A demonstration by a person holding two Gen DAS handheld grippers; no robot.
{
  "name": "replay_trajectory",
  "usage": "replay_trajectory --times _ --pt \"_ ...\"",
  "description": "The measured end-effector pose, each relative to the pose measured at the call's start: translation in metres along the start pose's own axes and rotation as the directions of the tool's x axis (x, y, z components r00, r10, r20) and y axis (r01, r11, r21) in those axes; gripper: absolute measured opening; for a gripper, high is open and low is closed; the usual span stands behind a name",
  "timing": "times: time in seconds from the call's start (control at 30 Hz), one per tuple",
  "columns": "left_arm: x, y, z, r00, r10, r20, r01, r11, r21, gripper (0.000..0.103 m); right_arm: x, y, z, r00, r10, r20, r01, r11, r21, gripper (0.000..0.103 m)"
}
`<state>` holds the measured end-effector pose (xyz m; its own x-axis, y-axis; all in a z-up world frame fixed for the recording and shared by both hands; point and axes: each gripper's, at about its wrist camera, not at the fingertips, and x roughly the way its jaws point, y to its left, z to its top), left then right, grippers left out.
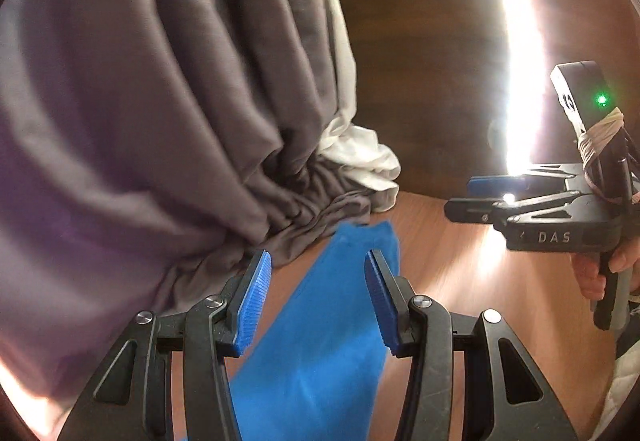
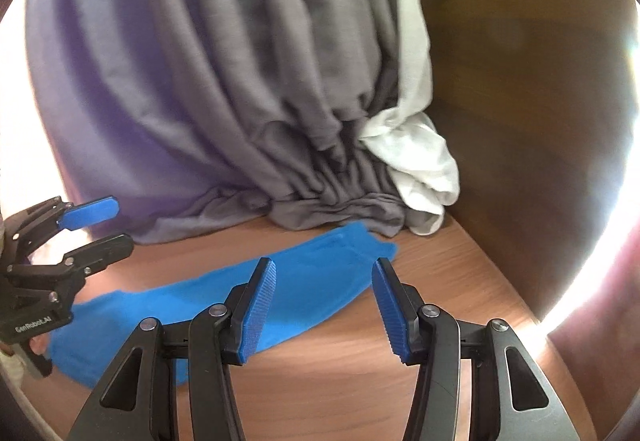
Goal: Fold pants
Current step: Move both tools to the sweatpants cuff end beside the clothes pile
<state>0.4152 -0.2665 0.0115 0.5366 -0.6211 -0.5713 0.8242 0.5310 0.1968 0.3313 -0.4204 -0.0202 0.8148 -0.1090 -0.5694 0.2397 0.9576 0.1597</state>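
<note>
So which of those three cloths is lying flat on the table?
The blue pants. They lie spread on the wooden table, while the grey curtain and white cloth hang bunched behind.

The pants are bright blue and lie flat as a long narrow strip on the wooden tabletop, running diagonally. Their far end lies just beside the bunched grey fabric, and the near end is wider.

Home: grey curtain pooling on wooden table.
</note>
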Motion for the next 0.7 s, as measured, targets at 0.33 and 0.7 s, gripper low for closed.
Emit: replay_trajectory --times 0.33,0.7 --pt "0.102 -0.005 0.011 0.982 -0.177 -0.066 0.180 0.983 0.047 0.046 0.066 -0.048 0.001 0.999 -0.039 -0.036 0.043 0.992 0.121 0.052" --pt "0.211 0.005 -0.003 0.947 -0.278 -0.164 0.280 0.960 -0.011 0.038 0.135 -0.077 -0.010 0.991 -0.037 -0.125 0.071 0.959 0.276 0.049"
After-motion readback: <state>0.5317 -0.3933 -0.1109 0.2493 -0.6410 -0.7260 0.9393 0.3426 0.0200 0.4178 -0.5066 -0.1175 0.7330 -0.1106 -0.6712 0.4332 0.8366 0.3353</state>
